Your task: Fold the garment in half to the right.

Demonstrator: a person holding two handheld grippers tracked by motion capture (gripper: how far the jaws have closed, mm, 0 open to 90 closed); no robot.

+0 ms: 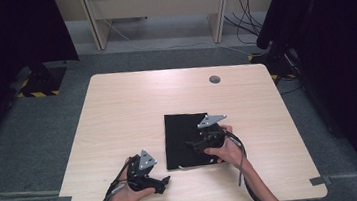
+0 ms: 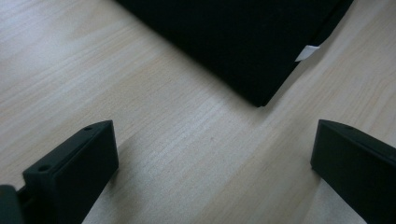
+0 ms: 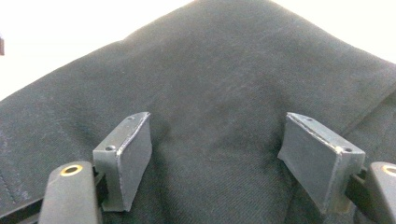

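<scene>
We find the black cloth [image 1: 186, 140] lying flat and folded on the tabletop [image 1: 132, 105], right of centre and toward the near edge, a white tag [image 2: 307, 52] peeping from its near corner. The right gripper [image 3: 217, 154] hangs over the cloth's 3 o'clock side, fingers [image 3: 128, 154] spread wide with fabric beneath but nothing pinched. The left gripper [image 2: 210, 163] sits at the cloth's 8 o'clock, off the fabric over bare wood, fingers equally apart and empty. Risks, as we judge them: closing from this height could catch only the top layer, so the fold opens or bunches; a drag toward 6 o'clock could slide the cloth over the near edge. Open room is ample from 9 through 12 o'clock; the cable grommet [image 1: 214, 79] at 1 o'clock is well apart.
</scene>
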